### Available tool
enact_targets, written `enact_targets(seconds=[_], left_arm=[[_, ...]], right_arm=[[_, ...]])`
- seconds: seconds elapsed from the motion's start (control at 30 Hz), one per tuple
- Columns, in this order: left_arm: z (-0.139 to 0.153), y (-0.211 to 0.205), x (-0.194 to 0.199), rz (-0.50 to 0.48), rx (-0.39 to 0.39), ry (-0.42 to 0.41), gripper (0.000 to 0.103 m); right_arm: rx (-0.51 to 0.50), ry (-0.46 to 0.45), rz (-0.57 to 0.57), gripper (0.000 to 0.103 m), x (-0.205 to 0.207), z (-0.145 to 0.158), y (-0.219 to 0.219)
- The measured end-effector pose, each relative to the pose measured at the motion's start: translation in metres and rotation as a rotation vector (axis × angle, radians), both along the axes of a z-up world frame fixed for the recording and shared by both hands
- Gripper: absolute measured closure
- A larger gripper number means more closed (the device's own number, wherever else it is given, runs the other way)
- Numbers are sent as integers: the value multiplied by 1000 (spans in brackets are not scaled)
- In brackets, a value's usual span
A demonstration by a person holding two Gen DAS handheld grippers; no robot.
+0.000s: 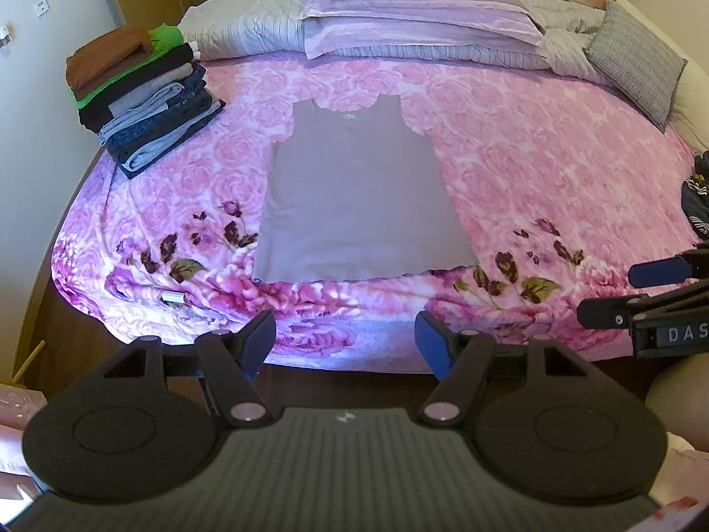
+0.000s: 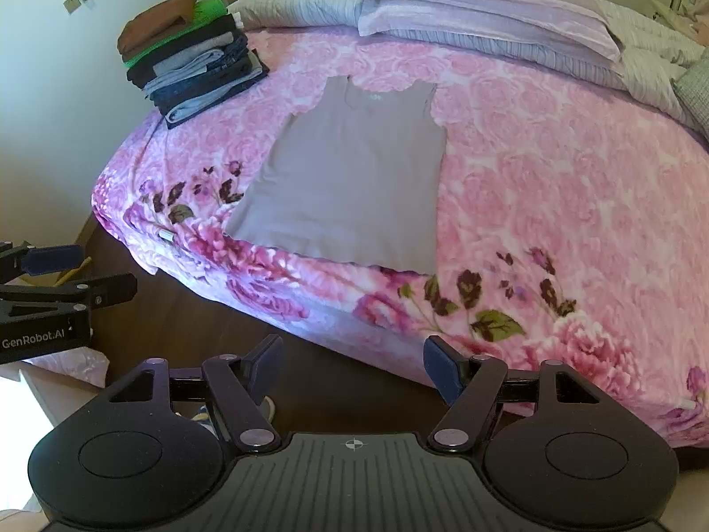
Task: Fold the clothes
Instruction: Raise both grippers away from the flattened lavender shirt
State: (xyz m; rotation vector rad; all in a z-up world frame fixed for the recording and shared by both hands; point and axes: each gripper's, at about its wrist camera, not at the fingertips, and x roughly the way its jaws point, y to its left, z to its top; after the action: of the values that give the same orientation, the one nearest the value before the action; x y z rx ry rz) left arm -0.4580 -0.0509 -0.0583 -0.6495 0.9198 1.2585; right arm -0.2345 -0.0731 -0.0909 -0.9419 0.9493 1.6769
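A grey sleeveless top (image 1: 354, 195) lies spread flat on the pink floral blanket (image 1: 531, 155), neckline away from me, hem near the bed's front edge; the right wrist view shows the grey top (image 2: 354, 168) too. My left gripper (image 1: 345, 346) hovers before the bed's front edge, below the hem, open with nothing between its fingers. My right gripper (image 2: 352, 365) hangs over the floor at the bed's edge, also open and empty. Each gripper appears from the side in the other's view: right gripper (image 1: 620, 292), left gripper (image 2: 79, 272).
A stack of folded clothes (image 1: 142, 102), brown and green on top, sits at the bed's far left corner. Folded lilac bedding (image 1: 421, 17) and a grey cushion (image 1: 633, 66) lie at the head. Dark garments (image 1: 698, 195) lie at the right edge. A small silver object (image 1: 172, 297) rests on the blanket.
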Motion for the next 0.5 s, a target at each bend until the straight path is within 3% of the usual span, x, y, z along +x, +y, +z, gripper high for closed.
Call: enact_targets(seconds=[0.5], left_arm=[[-1,-1,2,0,-4,3,37]], right_arm=[[-9,-5,9,36,0,-5,-3]])
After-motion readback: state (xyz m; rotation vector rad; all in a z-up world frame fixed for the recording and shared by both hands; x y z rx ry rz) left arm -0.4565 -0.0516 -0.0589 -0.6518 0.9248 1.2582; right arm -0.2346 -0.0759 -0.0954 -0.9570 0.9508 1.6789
